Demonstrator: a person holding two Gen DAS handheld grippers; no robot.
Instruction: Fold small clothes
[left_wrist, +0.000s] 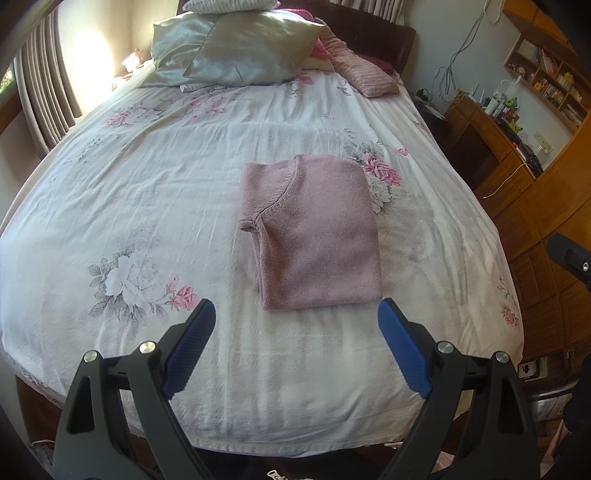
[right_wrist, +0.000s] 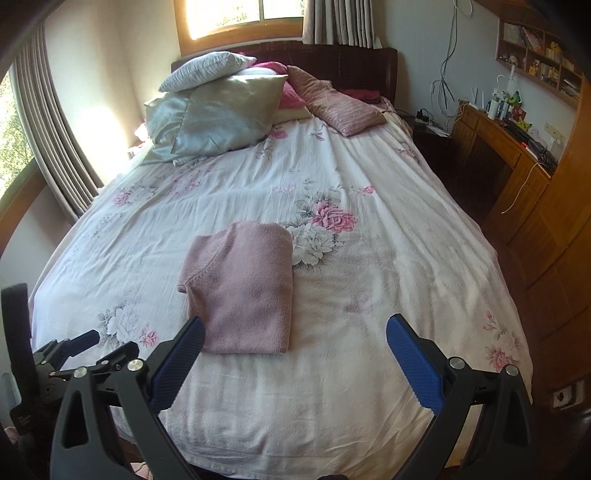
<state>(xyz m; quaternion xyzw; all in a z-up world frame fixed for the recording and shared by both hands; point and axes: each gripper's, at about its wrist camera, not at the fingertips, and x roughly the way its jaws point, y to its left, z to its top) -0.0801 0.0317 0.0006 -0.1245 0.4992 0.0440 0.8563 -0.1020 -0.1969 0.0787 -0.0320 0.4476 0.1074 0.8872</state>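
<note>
**Two empty grippers, one folded sweater**

The left gripper (left_wrist: 297, 308) and the right gripper (right_wrist: 295, 325) are both spread wide, holding nothing. Beyond them one pink knitted sweater (left_wrist: 314, 236) lies on the bed (left_wrist: 147, 184), folded into a neat rectangle, with one cuff sticking out.

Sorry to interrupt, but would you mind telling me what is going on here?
A person is folding small clothes on a bed with two handheld grippers. A pink knit sweater lies folded into a neat rectangle on the floral bedsheet. The left gripper and right gripper are both open, holding nothing, near the foot of the bed.
</note>
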